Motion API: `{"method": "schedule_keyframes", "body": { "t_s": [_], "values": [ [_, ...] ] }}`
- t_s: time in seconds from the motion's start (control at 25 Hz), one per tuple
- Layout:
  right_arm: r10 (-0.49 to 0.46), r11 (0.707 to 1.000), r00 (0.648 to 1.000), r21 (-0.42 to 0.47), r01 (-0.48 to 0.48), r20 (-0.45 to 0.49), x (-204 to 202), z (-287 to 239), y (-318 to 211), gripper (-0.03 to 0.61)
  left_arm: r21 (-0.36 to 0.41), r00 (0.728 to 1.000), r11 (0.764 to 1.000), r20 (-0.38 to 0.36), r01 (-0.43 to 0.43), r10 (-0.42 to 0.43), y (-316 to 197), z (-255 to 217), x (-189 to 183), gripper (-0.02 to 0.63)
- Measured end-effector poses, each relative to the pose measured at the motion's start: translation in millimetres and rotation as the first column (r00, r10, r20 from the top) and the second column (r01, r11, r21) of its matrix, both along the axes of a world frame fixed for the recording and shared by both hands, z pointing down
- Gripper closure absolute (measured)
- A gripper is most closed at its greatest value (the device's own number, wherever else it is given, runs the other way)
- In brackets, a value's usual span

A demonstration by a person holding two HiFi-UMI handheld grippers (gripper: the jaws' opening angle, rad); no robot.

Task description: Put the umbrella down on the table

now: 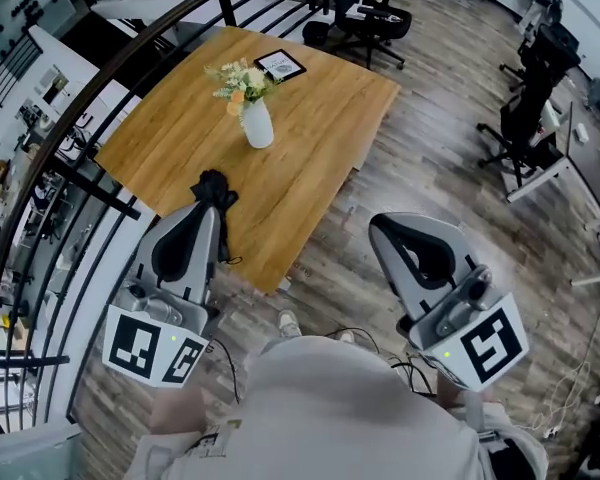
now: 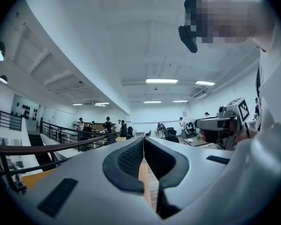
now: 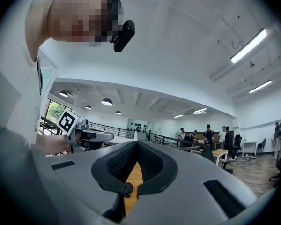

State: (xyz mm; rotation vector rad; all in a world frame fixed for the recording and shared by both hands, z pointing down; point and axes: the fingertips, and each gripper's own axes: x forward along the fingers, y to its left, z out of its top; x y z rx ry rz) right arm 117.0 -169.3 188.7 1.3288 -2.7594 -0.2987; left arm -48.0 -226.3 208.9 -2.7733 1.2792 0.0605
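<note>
with the black umbrella [image 1: 211,186] already lying on the table [image 1: 310,118] just ahead of the left gripper [image 1: 209,214], whose jaws are pressed together and empty, draw it and the likewise closed, empty right gripper [image 1: 382,224] straight back without nudging it.

The umbrella [image 1: 212,190] was black on the honey-brown, wood-grained desk [image 1: 310,158]. The vase [image 1: 258,126] was white, its flowers [image 1: 242,80] yellow and cream. The left tool [image 1: 207,212] and right tool [image 1: 382,226] were pale grey with black pads [image 1: 172,253] and black-and-white square markers [image 1: 132,344].
</note>
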Motion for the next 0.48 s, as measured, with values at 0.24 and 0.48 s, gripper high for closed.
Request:
{"method": "schedule_keyframes", "body": {
  "t_s": [0.24,0.48],
  "values": [
    [-0.008,0.998,1.0,-0.065,0.007,-0.009,7,27,1,0.549,0.002,0.999,0.999,0.026,0.037,-0.037,7,24,4,0.595],
    [0.021,0.998,1.0,-0.061,-0.022,-0.012,-2,20,-10,0.551,-0.027,0.999,0.999,0.037,0.032,-0.031,1,27,-10,0.596]
  ]
}}
